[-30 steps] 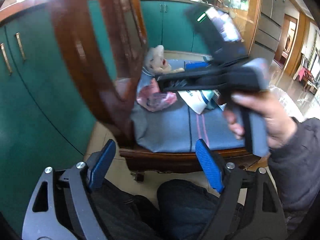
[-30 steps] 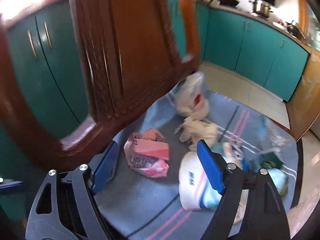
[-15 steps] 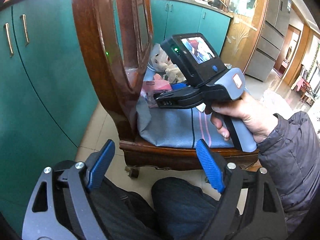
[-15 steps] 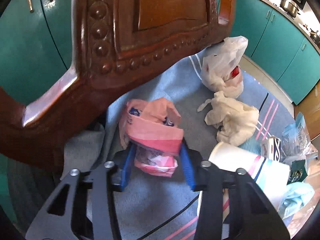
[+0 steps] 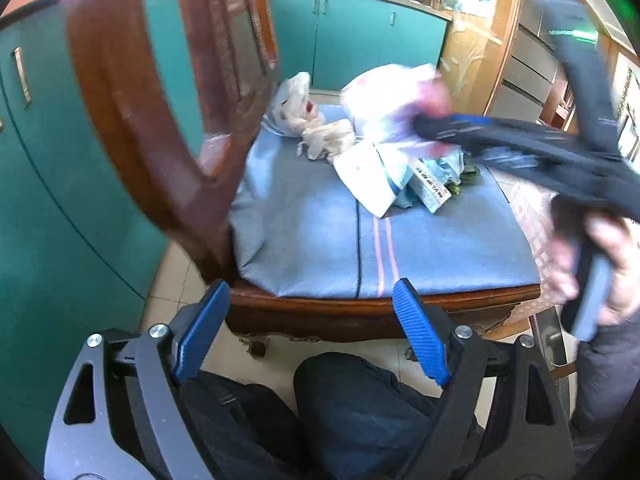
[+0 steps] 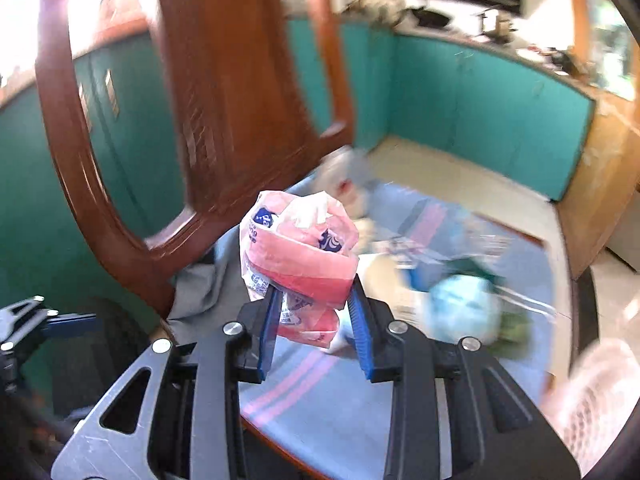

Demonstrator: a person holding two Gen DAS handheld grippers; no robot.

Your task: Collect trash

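Observation:
My right gripper [image 6: 314, 300] has its blue pads pressed on a crumpled pink plastic wrapper [image 6: 298, 252], the jaws still closing, and holds it above the blue chair cushion [image 6: 320, 412]. In the left wrist view that gripper [image 5: 420, 120] is a blur at upper right, carrying the wrapper [image 5: 384, 96]. On the cushion [image 5: 312, 240] lie a white plastic bag [image 5: 292, 96], a crumpled tissue [image 5: 328, 140], a paper cup [image 5: 372, 176] and a small box [image 5: 430, 190]. My left gripper [image 5: 312, 308] hangs open and empty before the chair's front edge.
The carved wooden chair back [image 5: 140, 120] rises at the cushion's left. Teal cabinets [image 5: 40, 220] stand at the left and along the far wall. The person's knees [image 5: 360, 400] are under my left gripper. A light blue bag [image 6: 460, 308] lies on the cushion's right side.
My right gripper went from open over the cushion to shut on the pink wrapper, then lifted it and swung away to the right. The left gripper stayed open and nearly still.

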